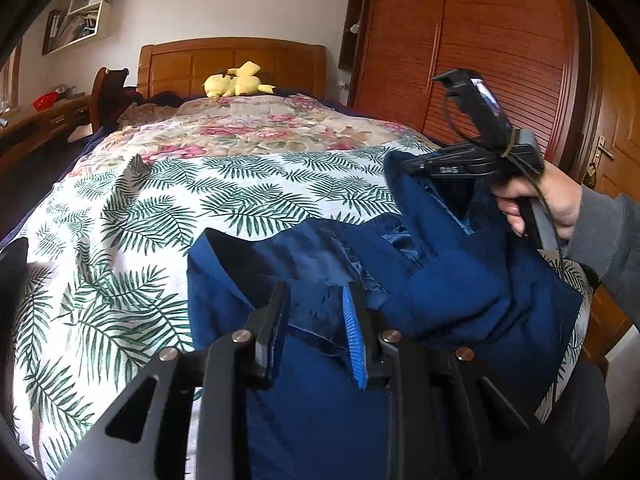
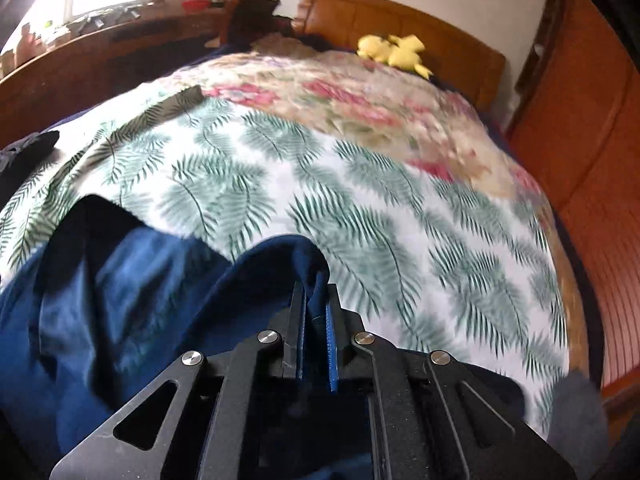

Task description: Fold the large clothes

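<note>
A dark blue garment (image 1: 460,288) hangs bunched over the near end of the bed. My left gripper (image 1: 316,300) has its jaws partly apart with blue cloth bunched between them, so its grip is unclear. In the left wrist view my right gripper (image 1: 416,164) is held in a hand at the right, lifting an upper edge of the garment. In the right wrist view my right gripper (image 2: 316,296) is shut on a fold of the garment (image 2: 132,280), which drapes down to the left.
The bed carries a palm-leaf sheet (image 1: 200,200) and a floral cover (image 1: 260,128). A yellow plush toy (image 1: 236,80) lies by the wooden headboard (image 1: 224,60). A wooden wardrobe (image 1: 480,40) stands at the right, a desk (image 2: 100,48) at the left.
</note>
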Action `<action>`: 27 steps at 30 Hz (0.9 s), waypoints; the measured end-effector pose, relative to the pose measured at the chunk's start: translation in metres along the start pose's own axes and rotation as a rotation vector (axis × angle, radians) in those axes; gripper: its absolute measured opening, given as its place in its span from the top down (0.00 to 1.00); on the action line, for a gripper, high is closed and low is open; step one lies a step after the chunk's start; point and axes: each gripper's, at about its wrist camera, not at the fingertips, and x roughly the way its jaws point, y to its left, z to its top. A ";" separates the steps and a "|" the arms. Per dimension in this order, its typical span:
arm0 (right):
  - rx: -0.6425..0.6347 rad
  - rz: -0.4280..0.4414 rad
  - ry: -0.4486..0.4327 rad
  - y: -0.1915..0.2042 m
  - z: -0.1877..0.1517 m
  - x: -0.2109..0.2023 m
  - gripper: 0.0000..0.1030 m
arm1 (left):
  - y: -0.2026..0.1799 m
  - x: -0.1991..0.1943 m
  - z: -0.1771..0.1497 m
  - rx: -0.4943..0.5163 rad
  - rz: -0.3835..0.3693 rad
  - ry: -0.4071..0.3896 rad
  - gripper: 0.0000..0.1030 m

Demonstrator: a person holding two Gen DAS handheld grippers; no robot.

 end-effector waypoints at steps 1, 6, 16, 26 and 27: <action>-0.013 -0.001 0.001 0.007 0.007 0.005 0.95 | 0.002 0.000 0.000 -0.004 0.002 0.001 0.75; 0.026 -0.047 0.050 0.015 0.012 0.024 0.71 | 0.009 -0.004 0.001 -0.014 0.019 -0.008 0.75; -0.008 0.224 0.030 0.071 -0.018 -0.018 0.49 | 0.028 -0.010 0.001 -0.039 0.064 -0.014 0.75; -0.096 0.398 0.094 0.143 -0.043 -0.026 0.49 | 0.035 -0.014 -0.002 -0.047 0.074 -0.009 0.76; -0.101 0.405 0.100 0.144 -0.045 -0.026 0.49 | 0.035 -0.014 -0.003 -0.047 0.074 -0.007 0.76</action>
